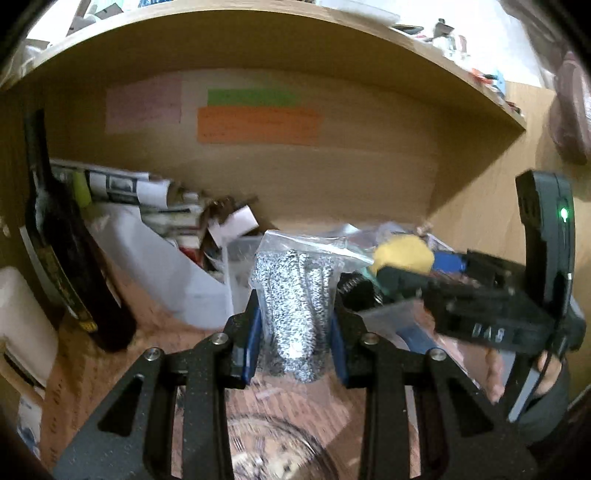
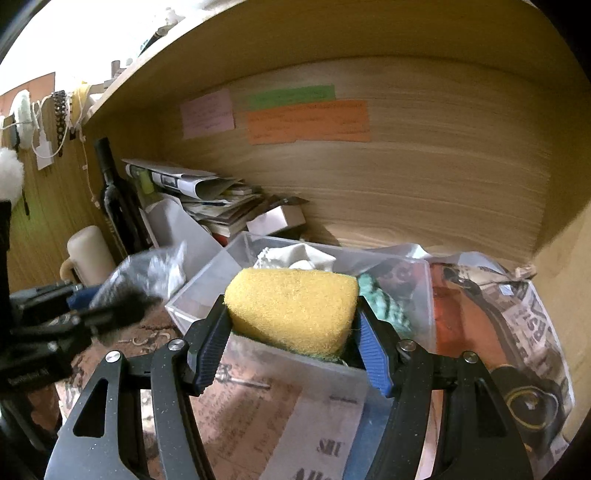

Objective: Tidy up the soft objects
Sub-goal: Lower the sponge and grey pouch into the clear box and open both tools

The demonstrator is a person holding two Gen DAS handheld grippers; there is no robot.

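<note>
The sponge [image 2: 291,308] is yellow with a green underside. The cord bundle [image 1: 293,295] is speckled black and white inside a clear bag. Gripper pads [image 2: 375,363] are blue. Wall notes: pink [image 2: 207,113], green [image 2: 291,94], orange [image 2: 308,122]. The bottle [image 2: 114,192] is dark.

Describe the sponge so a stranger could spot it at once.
Look under the wooden shelf with coloured notes on its back wall, then down to the clear plastic bin on the desk. Just in front of the bin, the right claw grips the sponge. It is the only yellow, fuzzy block there, with a thin green layer underneath.
</note>
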